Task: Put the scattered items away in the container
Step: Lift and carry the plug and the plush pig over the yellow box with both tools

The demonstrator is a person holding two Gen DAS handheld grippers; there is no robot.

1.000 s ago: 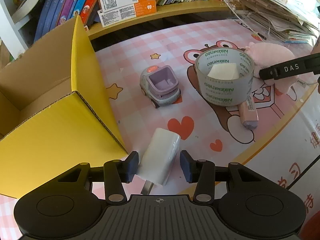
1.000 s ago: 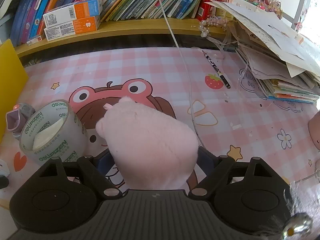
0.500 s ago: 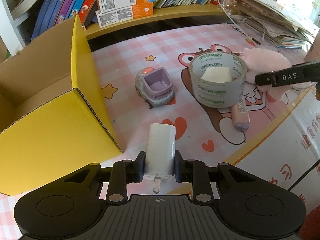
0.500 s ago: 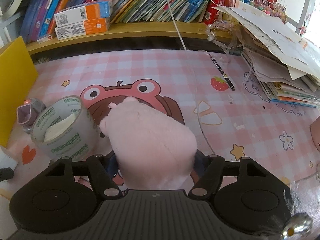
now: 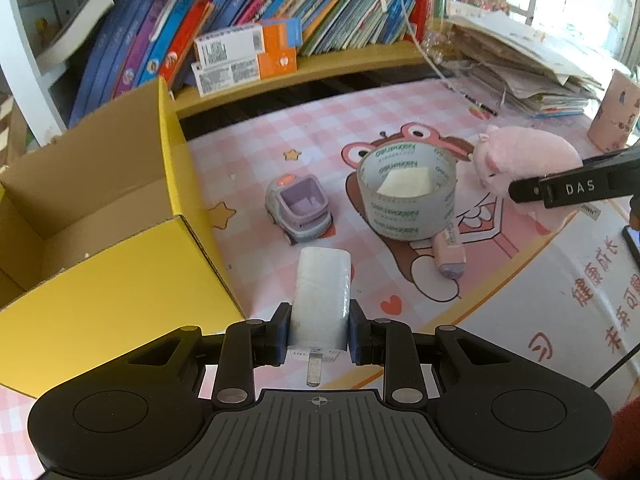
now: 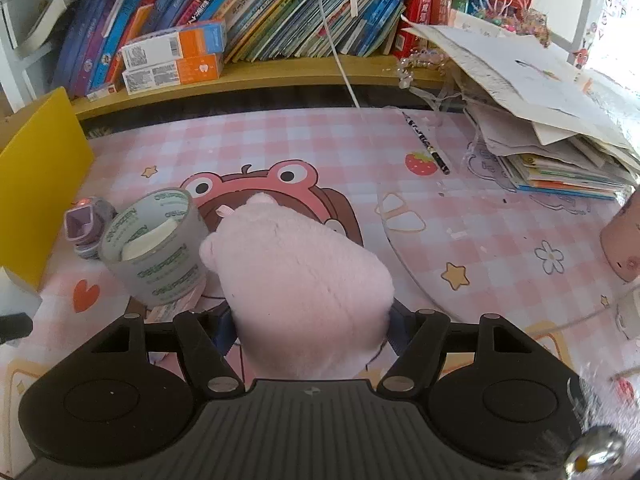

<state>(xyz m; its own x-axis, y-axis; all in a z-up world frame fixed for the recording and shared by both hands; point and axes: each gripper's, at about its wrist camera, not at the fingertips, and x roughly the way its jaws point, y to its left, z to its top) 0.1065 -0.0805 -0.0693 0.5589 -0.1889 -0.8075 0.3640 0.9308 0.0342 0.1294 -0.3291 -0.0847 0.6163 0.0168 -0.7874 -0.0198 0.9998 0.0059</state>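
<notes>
From the left wrist view, the left gripper (image 5: 319, 334) pinches a white plug adapter (image 5: 321, 300) between its blue pads, prongs toward the camera; the next move, I judge, calls for lifting it clear of the yellow wall of the cardboard box (image 5: 120, 264) just to the left before letting go over the opening. It points forward and slightly down over the pink mat (image 5: 320, 128). The toy car (image 5: 298, 210), tape roll (image 5: 406, 192) and eraser (image 5: 450, 254) lie farther off. From the right wrist view, the right gripper (image 6: 312, 330) is closed around the pink plush (image 6: 296, 280), held low beside the roll; squeeze gently, since plush compresses and may slip.
</notes>
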